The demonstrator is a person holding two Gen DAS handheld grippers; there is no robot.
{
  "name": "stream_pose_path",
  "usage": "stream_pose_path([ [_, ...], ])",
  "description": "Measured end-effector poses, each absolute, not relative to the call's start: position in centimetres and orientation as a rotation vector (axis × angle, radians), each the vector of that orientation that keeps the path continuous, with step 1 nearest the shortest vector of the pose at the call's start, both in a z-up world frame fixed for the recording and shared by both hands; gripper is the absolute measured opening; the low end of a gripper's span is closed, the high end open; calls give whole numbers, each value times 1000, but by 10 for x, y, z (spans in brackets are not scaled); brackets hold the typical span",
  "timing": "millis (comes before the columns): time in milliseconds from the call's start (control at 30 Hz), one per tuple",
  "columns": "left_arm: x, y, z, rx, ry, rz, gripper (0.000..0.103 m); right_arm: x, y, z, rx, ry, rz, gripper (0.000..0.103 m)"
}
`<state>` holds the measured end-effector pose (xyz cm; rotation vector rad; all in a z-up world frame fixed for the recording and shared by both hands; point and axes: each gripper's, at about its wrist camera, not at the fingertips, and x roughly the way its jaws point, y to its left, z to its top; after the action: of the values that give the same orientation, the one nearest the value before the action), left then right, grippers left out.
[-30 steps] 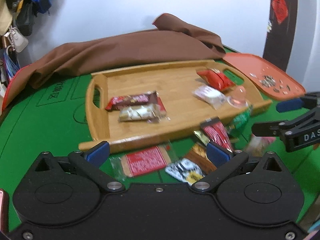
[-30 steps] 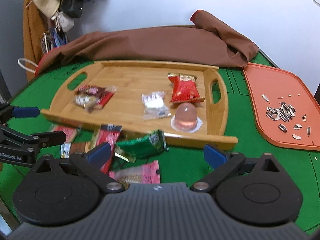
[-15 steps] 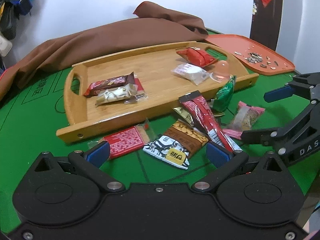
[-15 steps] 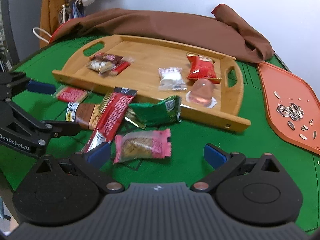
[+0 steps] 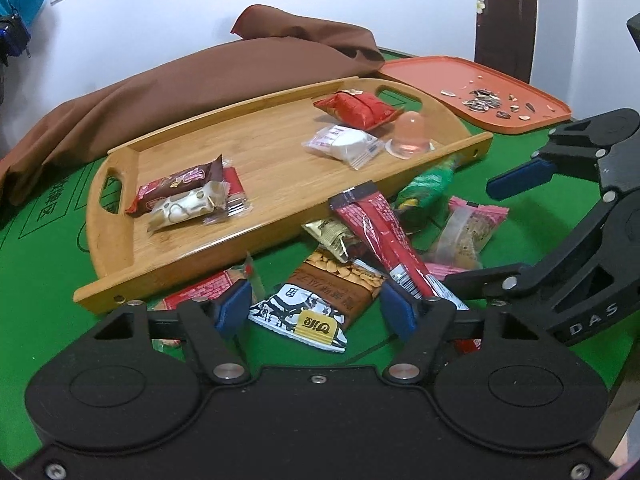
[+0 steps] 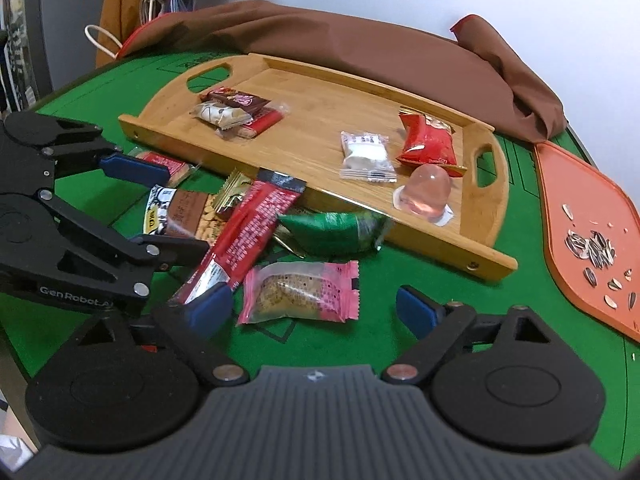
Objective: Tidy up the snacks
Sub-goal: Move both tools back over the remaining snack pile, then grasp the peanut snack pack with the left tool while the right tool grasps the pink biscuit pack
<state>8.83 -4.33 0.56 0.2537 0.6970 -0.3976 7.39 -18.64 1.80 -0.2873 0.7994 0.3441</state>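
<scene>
**Loose snacks in front of the tray, both jaws wide**

Between the blue pads of the left hand-held gripper (image 5: 316, 310) lies the peanut bar (image 5: 320, 300), flat on the green tabletop (image 5: 40, 280); the jaws stand wide apart and hold nothing. This bar looks like the next thing to pick, because it sits right at the pads and nothing covers it. The right hand-held gripper (image 6: 308, 304) is also wide and holds nothing; the pink pack (image 6: 300, 292) lies just ahead of it, nearer to its left pad.

Behind these two, the loose pile lies against the tray's near wall: a long red stick (image 5: 380, 236) leans over a gold wrapper (image 5: 328, 236), a green pack (image 6: 332, 232) lies beside them, and a red wafer (image 5: 200, 292) lies to the left.

Farther on, the wooden tray (image 5: 260, 148) already carries sorted snacks in two groups, three bars (image 5: 188, 196) at its left end and a white pack (image 5: 344, 146), a red bag (image 5: 356, 108) and a jelly cup (image 5: 410, 136) at the right. Its middle is free, so I think the loose ones belong there.
</scene>
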Motion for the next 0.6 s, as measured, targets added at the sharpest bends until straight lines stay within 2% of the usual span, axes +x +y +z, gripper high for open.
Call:
stream_pose_path([
  [300,81,-39,9,253,714,-395,50,75,-185,16,-253,815,357,79],
  [333,79,-38,9,250,715,-393,50,75,-185,16,-245,816,361,78],
  [400,76,-35,10,244,723,-389,50,75,-185,16,-227,825,363,67],
  [600,58,-29,13,260,730,-398,50,70,-184,16,-190,836,384,62],
])
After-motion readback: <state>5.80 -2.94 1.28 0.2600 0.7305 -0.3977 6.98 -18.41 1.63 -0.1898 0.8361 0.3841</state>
